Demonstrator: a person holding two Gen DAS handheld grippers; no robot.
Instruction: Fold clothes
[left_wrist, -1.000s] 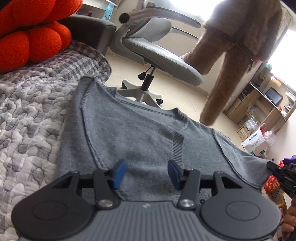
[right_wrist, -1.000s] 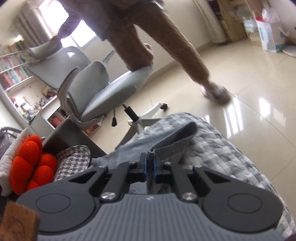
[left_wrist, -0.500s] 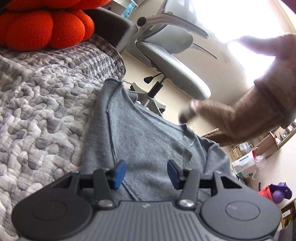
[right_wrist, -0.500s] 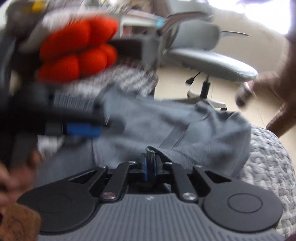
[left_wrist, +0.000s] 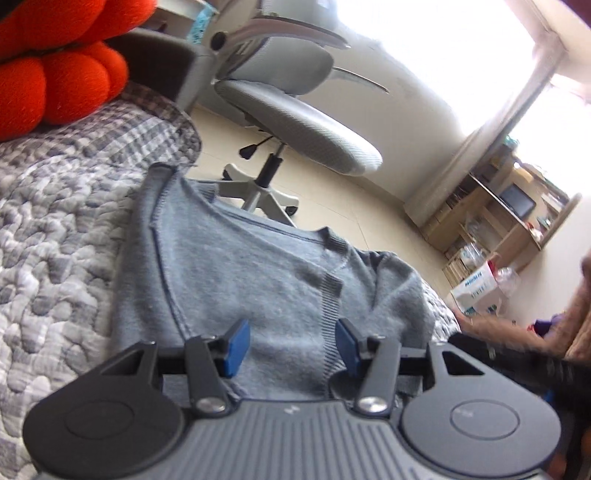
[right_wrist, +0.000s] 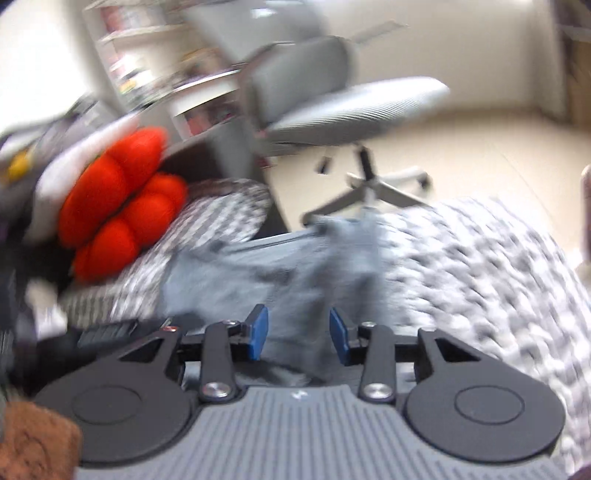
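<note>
A grey knit sweater (left_wrist: 258, 284) lies on a grey quilted bed cover (left_wrist: 55, 229), its right sleeve folded in over the body. My left gripper (left_wrist: 291, 347) is open and empty just above the sweater's lower part. In the blurred right wrist view the sweater (right_wrist: 295, 273) lies ahead, and my right gripper (right_wrist: 298, 335) is open over its near edge, with a fold of grey cloth standing between the blue pads but not clamped.
An orange knotted cushion (left_wrist: 48, 70) sits at the head of the bed, also in the right wrist view (right_wrist: 118, 199). A grey office chair (left_wrist: 295, 114) stands on the floor beyond the bed edge. A wooden shelf and a box (left_wrist: 476, 291) stand at the far right.
My right gripper was shut on the sleeve, carried it across over the sweater body, and has now opened and let it go. The left gripper stayed open, shifting only slightly.
</note>
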